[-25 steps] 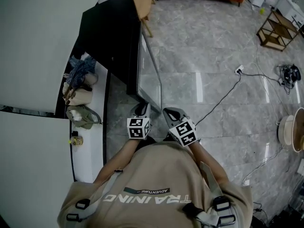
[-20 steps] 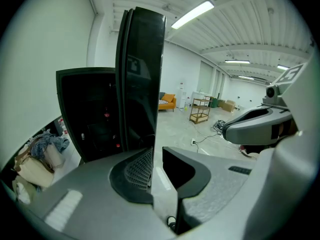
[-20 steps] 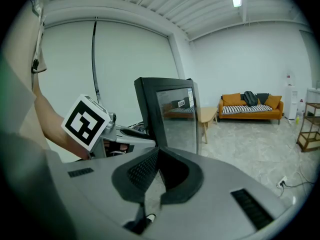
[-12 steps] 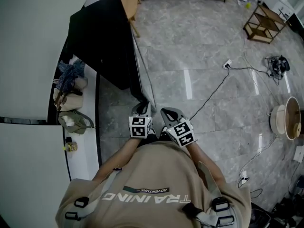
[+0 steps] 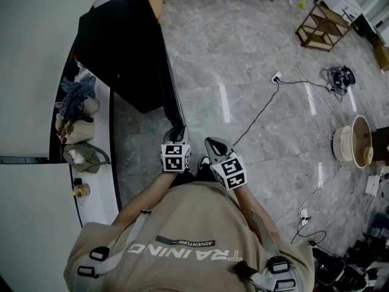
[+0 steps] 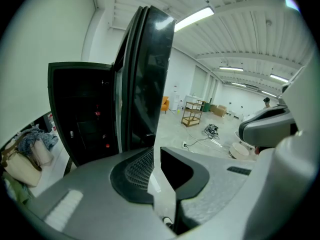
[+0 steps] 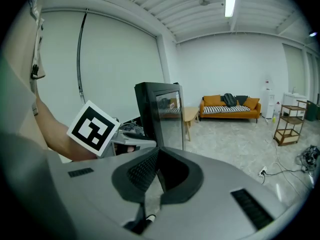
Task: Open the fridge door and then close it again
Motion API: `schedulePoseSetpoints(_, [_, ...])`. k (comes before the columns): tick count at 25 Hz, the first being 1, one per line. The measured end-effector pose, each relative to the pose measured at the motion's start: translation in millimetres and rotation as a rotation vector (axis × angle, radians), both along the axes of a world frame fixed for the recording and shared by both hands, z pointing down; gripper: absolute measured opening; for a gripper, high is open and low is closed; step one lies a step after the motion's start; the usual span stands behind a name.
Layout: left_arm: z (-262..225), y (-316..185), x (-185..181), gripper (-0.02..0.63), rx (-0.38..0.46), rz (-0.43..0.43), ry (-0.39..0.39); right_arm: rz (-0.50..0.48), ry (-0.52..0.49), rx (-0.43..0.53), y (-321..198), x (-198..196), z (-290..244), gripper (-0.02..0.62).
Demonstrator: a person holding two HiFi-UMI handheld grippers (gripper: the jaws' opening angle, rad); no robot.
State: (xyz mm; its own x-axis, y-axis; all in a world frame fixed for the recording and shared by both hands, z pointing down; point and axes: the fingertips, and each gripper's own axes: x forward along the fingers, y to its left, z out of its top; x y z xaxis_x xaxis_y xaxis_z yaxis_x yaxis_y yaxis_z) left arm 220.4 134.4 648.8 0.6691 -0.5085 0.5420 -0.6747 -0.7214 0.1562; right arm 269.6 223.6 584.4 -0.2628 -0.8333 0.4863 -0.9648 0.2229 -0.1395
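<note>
The black fridge [image 5: 121, 47] stands at the upper left of the head view, its glass door [image 5: 171, 84] ajar and seen almost edge-on. My left gripper [image 5: 176, 132] sits at the door's free edge with its jaws shut and nothing between them; whether it touches the door I cannot tell. In the left gripper view the door [image 6: 145, 74] rises just ahead of the jaws, with the dark cabinet [image 6: 80, 114] to its left. My right gripper [image 5: 214, 145] is shut and empty just right of the left one. In its own view the door [image 7: 167, 116] is ahead.
A white ledge [image 5: 97, 181] left of the fridge carries bags [image 5: 73, 108]. A cable [image 5: 255, 117] crosses the marble floor from a socket strip [image 5: 275, 76]. A wooden shelf [image 5: 319, 26], an orange sofa [image 7: 230, 106] and a round beige tub [image 5: 352, 142] stand farther off.
The glass door has swung in toward the cabinet and now shows only as a thin edge. Both grippers have stayed close to its free edge, and the head view has shifted.
</note>
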Motion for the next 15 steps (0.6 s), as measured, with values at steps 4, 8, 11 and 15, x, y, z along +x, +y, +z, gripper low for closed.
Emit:
schedulePoseSetpoints(4, [-4.0,0.2,-3.2,0.026,0.019,-0.046,-0.013,-0.018,-0.015,-0.012,8.6,2.8,4.1,-0.005])
schedulePoseSetpoints(8, [11.3,1.1,-1.7,0.026,-0.005,-0.101,-0.041,-0.060,-0.035,-0.002,3.0,14.8,7.5,-0.005])
schedulePoseSetpoints(11, [14.7,-2.0,-0.5,0.026,0.010,-0.180,-0.061,-0.120,-0.045,-0.002,-3.1,29.6,11.1,-0.005])
schedulePoseSetpoints(15, [15.7,-5.4,-1.0,0.026,0.020,-0.307,-0.088,-0.216,-0.043,-0.011,-7.5,60.5,12.6,-0.005])
